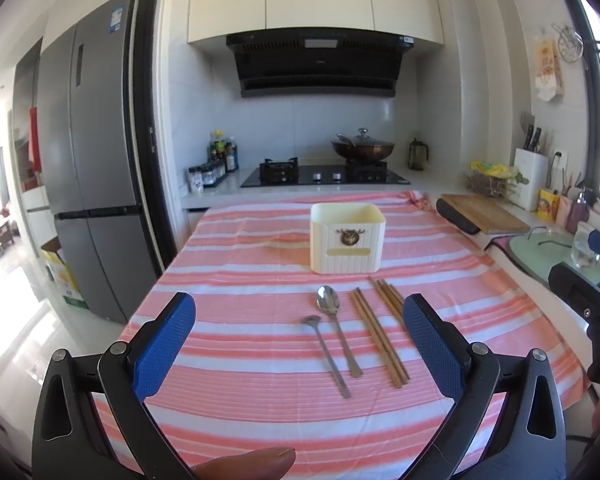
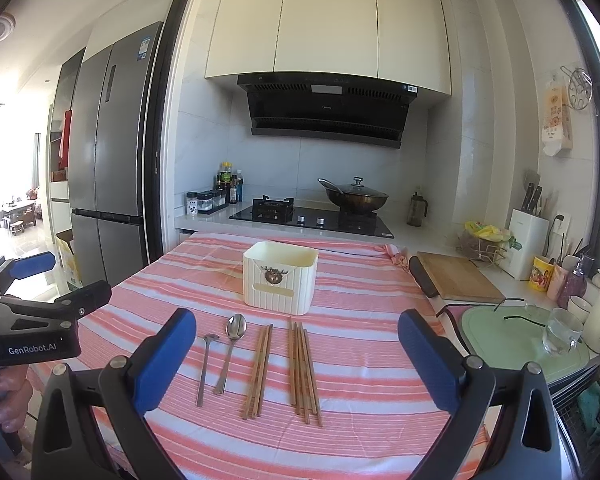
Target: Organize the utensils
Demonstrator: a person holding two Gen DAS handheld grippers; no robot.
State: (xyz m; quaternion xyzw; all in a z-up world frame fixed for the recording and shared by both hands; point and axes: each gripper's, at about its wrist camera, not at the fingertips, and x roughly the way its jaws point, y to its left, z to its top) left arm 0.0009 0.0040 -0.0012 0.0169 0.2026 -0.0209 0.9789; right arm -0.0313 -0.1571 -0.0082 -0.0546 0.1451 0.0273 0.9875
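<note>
**Both claws spread wide above the laid-out utensils**

The left claw (image 1: 299,334) hangs over the near part of the table (image 1: 236,412), its blue pads wide apart and holding nothing. The right claw (image 2: 297,354) is likewise spread and empty, and it hovers beside the left one over the same pink-and-white striped cloth.

The utensils lie in a row on the cloth, between the claws and the cream holder box (image 2: 280,278), which stands upright farther back, near the middle of the table. From left to right in the right wrist view: a small spoon (image 2: 205,366), a larger spoon (image 2: 230,350) just beside it, a bundle of wooden chopsticks (image 2: 258,372), and a second bundle of chopsticks (image 2: 305,374) a little apart from the first. All of them lie flat with their handles toward the cameras. None touches the box.

Behind the table a stove (image 2: 312,218) carries a lidded wok (image 2: 354,196), and to the right a wooden cutting board (image 2: 458,276) rests on the counter.
</note>
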